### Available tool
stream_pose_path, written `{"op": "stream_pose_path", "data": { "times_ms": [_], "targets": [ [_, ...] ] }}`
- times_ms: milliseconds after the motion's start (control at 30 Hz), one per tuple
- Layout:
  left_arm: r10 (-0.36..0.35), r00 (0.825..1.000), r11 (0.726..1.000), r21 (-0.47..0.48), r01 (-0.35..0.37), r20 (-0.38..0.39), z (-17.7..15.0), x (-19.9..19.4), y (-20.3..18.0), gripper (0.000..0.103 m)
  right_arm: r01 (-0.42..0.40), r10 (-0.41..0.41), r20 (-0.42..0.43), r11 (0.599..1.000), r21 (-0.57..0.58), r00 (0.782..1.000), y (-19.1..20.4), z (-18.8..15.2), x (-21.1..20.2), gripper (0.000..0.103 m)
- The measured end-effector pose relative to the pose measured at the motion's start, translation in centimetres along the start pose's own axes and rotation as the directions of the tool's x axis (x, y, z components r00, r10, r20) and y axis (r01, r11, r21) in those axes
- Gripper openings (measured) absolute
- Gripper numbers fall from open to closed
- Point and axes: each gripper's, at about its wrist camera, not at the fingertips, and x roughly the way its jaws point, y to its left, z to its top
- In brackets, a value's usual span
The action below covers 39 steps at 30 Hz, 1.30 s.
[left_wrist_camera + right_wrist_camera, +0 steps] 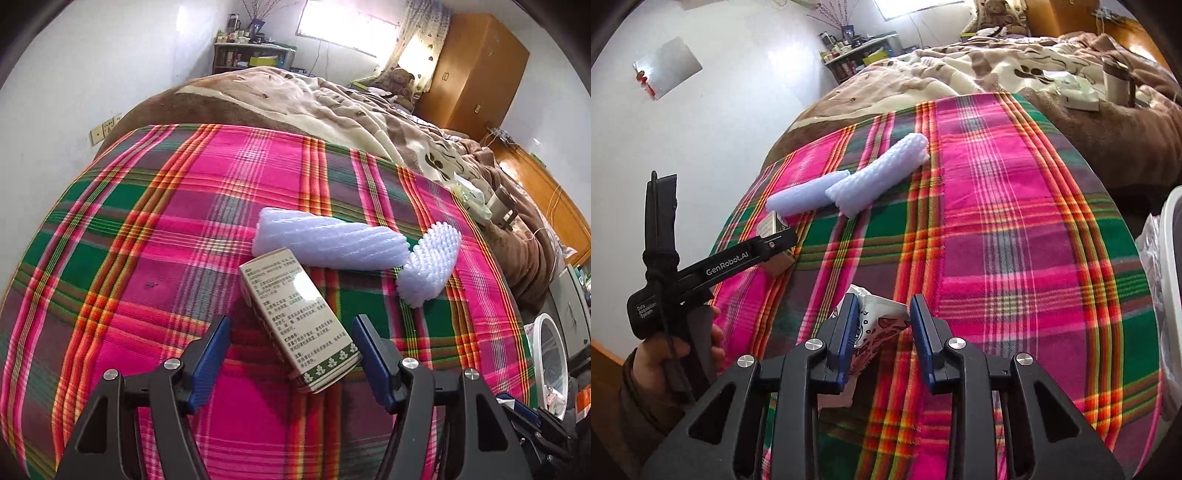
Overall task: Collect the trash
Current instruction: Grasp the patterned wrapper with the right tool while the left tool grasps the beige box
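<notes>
loud pink, green and orange plaid bedsheet (155,221), two white ribbed foam sleeves (325,240), beige carton (299,317) with a dark green leaf border, brown and cream blanket (332,99), blue gripper pads (849,332), white printed wrapper (879,325)

1. "GenRobot.AI" stands in white letters along the black arm of the left gripper (777,242), seen in the right wrist view at about nine o'clock.
2. "Data Acquisition System" stands in small white letters on the same device's black body, toward eight o'clock in that view.
3. The cardboard box (299,319), near six o'clock in the left wrist view, carries dense printed text, too small to read.
4. The crumpled wrapper (875,328) shows printed marks, none legible.
</notes>
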Motion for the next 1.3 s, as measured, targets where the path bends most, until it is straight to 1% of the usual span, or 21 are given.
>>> {"op": "stream_pose_path", "data": {
  "times_ms": [33,200,300,367,600,667,700,733,767,833,933,1033,1100,1167,1267,1300],
  "targets": [
    [-0.004,1.0,1.0,-0.001,0.004,0.002,0.0,-0.1,0.2,0.067,0.003,-0.003,0.003,1.0,-0.005,1.0,0.1,0.1,0.0,0.03],
    [-0.022,1.0,1.0,-0.007,0.022,-0.002,-0.3,-0.7,1.2,0.053,0.039,-0.038,0.029,0.998,-0.051,0.999,0.7,1.1,0.0,0.03],
    [-0.043,0.999,0.999,-0.011,0.043,-0.011,-0.6,-1.1,1.7,0.052,0.068,-0.064,0.038,0.992,-0.109,0.997,1.4,1.7,0.3,0.03],
    [-0.045,0.999,0.999,-0.007,0.045,-0.013,-0.9,-1.4,1.9,0.052,0.076,-0.072,0.035,0.987,-0.141,0.997,1.9,2.2,0.7,0.03],
    [-0.048,0.999,0.999,0.017,0.049,-0.017,-2.0,-2.4,2.0,0.052,0.065,-0.063,0.02,0.983,-0.172,0.998,2.4,2.7,1.3,0.032],
    [-0.041,0.999,0.999,0.026,0.042,-0.015,-1.9,-2.4,2.0,0.052,0.069,-0.066,0.023,0.983,-0.172,0.998,2.5,2.4,1.2,0.04],
    [-0.03,0.999,0.999,0.023,0.031,-0.013,-1.7,-2.4,2.0,0.052,0.074,-0.071,0.022,0.983,-0.166,0.997,2.6,2.3,1.2,0.057],
    [-0.028,1.0,0.999,0.024,0.028,-0.011,-1.6,-2.4,2.0,0.052,0.071,-0.069,0.022,0.985,-0.159,0.997,2.6,2.2,1.0,0.071],
    [-0.029,1.0,0.999,0.024,0.029,-0.008,-1.4,-2.4,2.0,0.052,0.061,-0.058,0.026,0.987,-0.149,0.998,2.7,2.0,0.9,0.072],
    [-0.035,0.999,0.999,0.018,0.035,-0.001,-1.0,-2.4,2.1,0.055,0.04,-0.038,0.019,0.992,-0.116,0.999,2.7,1.7,0.7,0.072],
    [-0.024,1.0,0.999,0.028,0.024,0.007,-0.5,-2.1,1.9,0.056,0.072,-0.072,0.001,0.995,-0.07,0.997,2.6,1.0,1.2,0.072],
    [-0.004,1.0,0.999,0.038,0.004,-0.006,-0.1,-1.4,1.7,0.056,0.056,-0.058,-0.04,0.997,-0.049,0.998,2.7,0.3,2.2,0.072],
    [0.0,1.0,0.999,0.046,0.001,-0.009,0.0,-0.9,1.5,0.056,0.061,-0.064,-0.068,0.997,-0.045,0.996,2.8,0.1,2.9,0.072],
    [0.002,1.0,0.999,0.05,-0.001,-0.016,-0.1,-0.6,1.5,0.056,0.07,-0.073,-0.051,0.996,-0.057,0.996,3.0,0.1,2.8,0.072],
    [0.004,1.0,0.999,0.042,-0.004,0.001,0.0,-0.8,1.5,0.056,0.096,-0.098,-0.029,0.993,-0.065,0.995,3.1,0.2,2.7,0.072],
    [0.008,1.0,0.999,0.043,-0.008,0.006,0.1,-0.8,1.5,0.056,0.106,-0.108,-0.025,0.992,-0.068,0.994,3.1,0.2,2.8,0.066]
  ]
}}
